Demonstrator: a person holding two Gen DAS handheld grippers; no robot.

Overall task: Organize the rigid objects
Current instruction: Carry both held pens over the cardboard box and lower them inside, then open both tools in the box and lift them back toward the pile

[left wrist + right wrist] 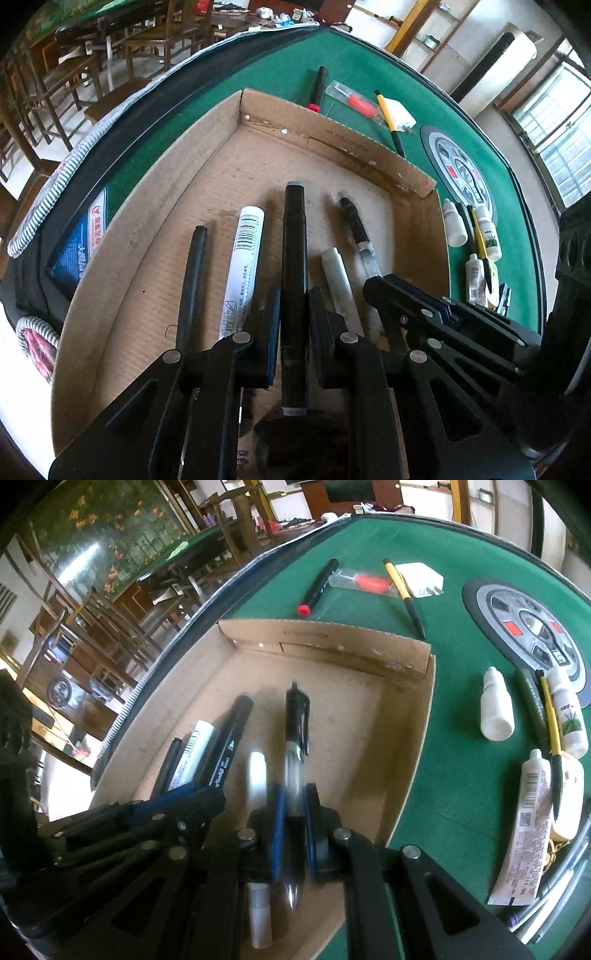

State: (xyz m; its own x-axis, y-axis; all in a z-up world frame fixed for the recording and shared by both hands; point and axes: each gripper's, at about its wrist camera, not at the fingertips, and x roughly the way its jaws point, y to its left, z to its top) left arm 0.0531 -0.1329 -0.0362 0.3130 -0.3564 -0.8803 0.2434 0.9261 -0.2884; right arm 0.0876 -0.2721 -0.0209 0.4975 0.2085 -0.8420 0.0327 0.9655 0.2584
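Both grippers clamped on pens over the cardboard tray (369,155).

Left gripper (293,325) grips a thick black marker (294,258) mid-barrel; right gripper (293,827) pinches a clear-barrelled pen (295,746), near the tray's right wall. Both judged light, stiff, slippery; mid-barrel holds suit.

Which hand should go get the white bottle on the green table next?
Probably the right. The white bottle lies on the table just past the box wall on that side. Its jaws hold a pen though, so drop that first.
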